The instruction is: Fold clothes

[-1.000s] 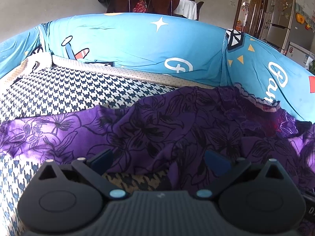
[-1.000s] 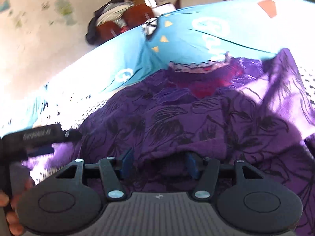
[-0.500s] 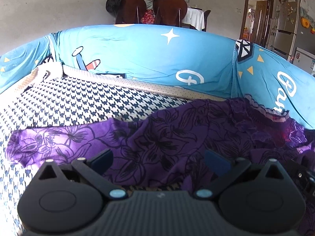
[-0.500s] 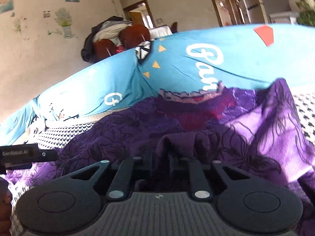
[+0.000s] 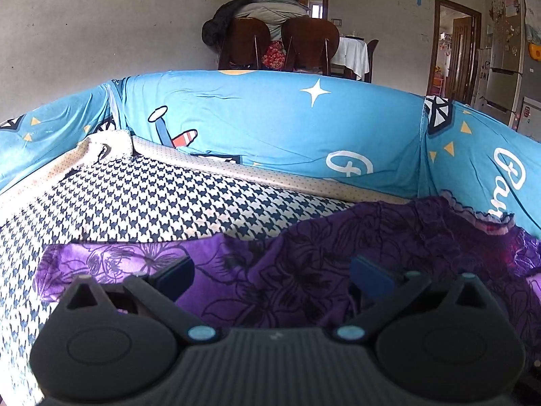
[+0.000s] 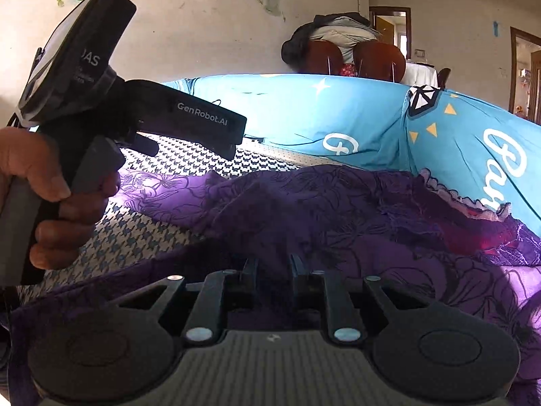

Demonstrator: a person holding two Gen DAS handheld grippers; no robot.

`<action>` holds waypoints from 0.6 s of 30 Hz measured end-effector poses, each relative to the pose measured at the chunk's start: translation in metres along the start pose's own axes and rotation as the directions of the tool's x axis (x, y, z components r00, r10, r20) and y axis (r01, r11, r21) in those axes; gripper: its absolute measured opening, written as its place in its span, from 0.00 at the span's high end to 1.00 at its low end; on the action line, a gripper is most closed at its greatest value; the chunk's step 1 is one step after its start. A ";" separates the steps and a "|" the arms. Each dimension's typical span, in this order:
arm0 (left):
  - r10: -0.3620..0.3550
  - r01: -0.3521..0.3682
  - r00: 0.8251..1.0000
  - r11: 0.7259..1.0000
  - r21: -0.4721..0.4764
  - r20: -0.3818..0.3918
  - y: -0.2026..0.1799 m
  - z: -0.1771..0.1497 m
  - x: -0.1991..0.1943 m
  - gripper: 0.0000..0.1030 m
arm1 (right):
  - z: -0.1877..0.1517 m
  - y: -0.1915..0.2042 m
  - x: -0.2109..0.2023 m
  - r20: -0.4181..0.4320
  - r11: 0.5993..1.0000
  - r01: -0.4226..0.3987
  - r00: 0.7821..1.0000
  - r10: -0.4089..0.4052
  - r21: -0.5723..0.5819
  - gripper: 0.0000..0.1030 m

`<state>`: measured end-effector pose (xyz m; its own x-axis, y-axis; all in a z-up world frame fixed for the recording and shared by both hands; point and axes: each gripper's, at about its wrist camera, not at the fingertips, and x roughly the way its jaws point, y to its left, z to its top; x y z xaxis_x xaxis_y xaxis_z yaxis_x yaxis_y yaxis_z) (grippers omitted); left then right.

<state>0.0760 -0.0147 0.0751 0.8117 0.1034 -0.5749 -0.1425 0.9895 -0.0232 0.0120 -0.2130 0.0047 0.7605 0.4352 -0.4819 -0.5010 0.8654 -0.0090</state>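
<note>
The right gripper (image 6: 274,264) is apparently pinching a fold of the purple garment (image 6: 338,209), jaws easing slightly apart; the left gripper (image 5: 272,272) is hovering wide open over the garment near the houndstooth bed's (image 5: 152,199) front edge.

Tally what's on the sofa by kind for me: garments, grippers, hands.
Purple floral garment: 1
Grippers: 2, left gripper and right gripper
Hand in view: 1
Total: 4
</note>
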 end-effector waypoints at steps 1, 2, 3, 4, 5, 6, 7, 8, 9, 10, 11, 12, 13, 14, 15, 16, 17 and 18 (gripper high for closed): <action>-0.004 0.004 1.000 1.000 0.005 -0.002 -0.001 -0.001 0.000 0.00 | 0.000 -0.002 0.000 -0.005 1.000 0.001 1.000 -0.001 0.013 0.78; -0.010 0.010 1.000 1.000 0.011 -0.006 -0.003 -0.002 0.001 0.00 | -0.001 -0.005 0.001 -0.012 1.000 0.006 1.000 -0.006 0.026 0.77; -0.015 0.015 1.000 1.000 0.016 -0.011 -0.005 -0.003 0.002 0.00 | -0.001 -0.007 0.001 -0.022 0.999 0.021 1.000 -0.021 0.032 0.77; -0.021 0.021 1.000 1.000 0.021 -0.016 -0.007 -0.004 0.003 0.00 | -0.002 -0.009 0.002 -0.034 0.999 0.040 0.999 -0.039 0.034 0.77; -0.028 0.028 0.999 0.999 0.028 -0.022 -0.009 -0.005 0.004 0.00 | -0.002 -0.010 0.003 -0.045 0.997 0.065 0.997 -0.063 0.036 0.77; -0.035 0.036 0.999 0.999 0.035 -0.027 -0.012 -0.006 0.005 0.00 | -0.003 -0.013 0.003 -0.056 0.995 0.092 0.994 -0.090 0.037 0.77; -0.043 0.044 0.999 0.998 0.046 -0.032 -0.015 -0.008 0.005 0.00 | -0.003 -0.015 0.001 -0.062 0.992 0.117 0.991 -0.115 0.042 0.77; -0.051 0.053 0.998 0.997 0.058 -0.037 -0.018 -0.010 0.005 0.00 | -0.004 -0.017 -0.001 -0.065 0.989 0.142 0.988 -0.139 0.048 0.77; -0.060 0.062 0.997 0.996 0.070 -0.042 -0.021 -0.012 0.006 0.00 | -0.004 -0.020 -0.003 -0.068 0.984 0.171 0.984 -0.167 0.052 0.77; -0.068 0.072 0.997 0.994 0.080 -0.047 -0.024 -0.014 0.006 0.00 | -0.004 -0.023 -0.004 -0.070 0.978 0.201 0.978 -0.197 0.055 0.76; -0.076 0.081 0.996 0.993 0.089 -0.054 -0.027 -0.016 0.006 0.00 | -0.004 -0.027 -0.006 -0.072 0.969 0.240 0.969 -0.236 0.055 0.75; -0.084 0.090 0.995 0.991 0.099 -0.061 -0.030 -0.018 0.007 0.00 | -0.004 -0.030 -0.008 -0.073 0.958 0.280 0.958 -0.276 0.055 0.75; -0.092 0.099 0.993 0.989 0.111 -0.068 -0.033 -0.021 0.007 0.00 | -0.005 -0.035 -0.009 -0.075 0.947 0.316 0.947 -0.312 0.057 0.74; -0.099 0.108 0.992 0.986 0.124 -0.073 -0.037 -0.023 0.007 0.00 | -0.005 -0.040 -0.010 -0.078 0.935 0.349 0.936 -0.344 0.062 0.73; -0.104 0.113 0.992 0.984 0.137 -0.074 -0.040 -0.025 0.007 0.00 | -0.005 -0.045 -0.012 -0.081 0.925 0.374 0.926 -0.369 0.069 0.72; -0.108 0.118 0.991 0.982 0.150 -0.074 -0.043 -0.027 0.007 0.00 | -0.005 -0.051 -0.014 -0.086 0.912 0.402 0.914 -0.396 0.080 0.72; -0.113 0.124 0.991 0.978 0.165 -0.072 -0.046 -0.029 0.006 0.00 | -0.005 -0.057 -0.017 -0.090 0.898 0.431 0.902 -0.423 0.092 0.72; -0.118 0.129 0.991 0.975 0.180 -0.071 -0.049 -0.030 0.006 0.00 | -0.004 -0.064 -0.020 -0.095 0.883 0.458 0.888 -0.450 0.105 0.72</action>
<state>0.0702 -0.0657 0.0482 0.7803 -0.0210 -0.6250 0.0676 0.9964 0.0508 0.0269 -0.2779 0.0111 0.8616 -0.0260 -0.5069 -0.0505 0.9893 -0.1365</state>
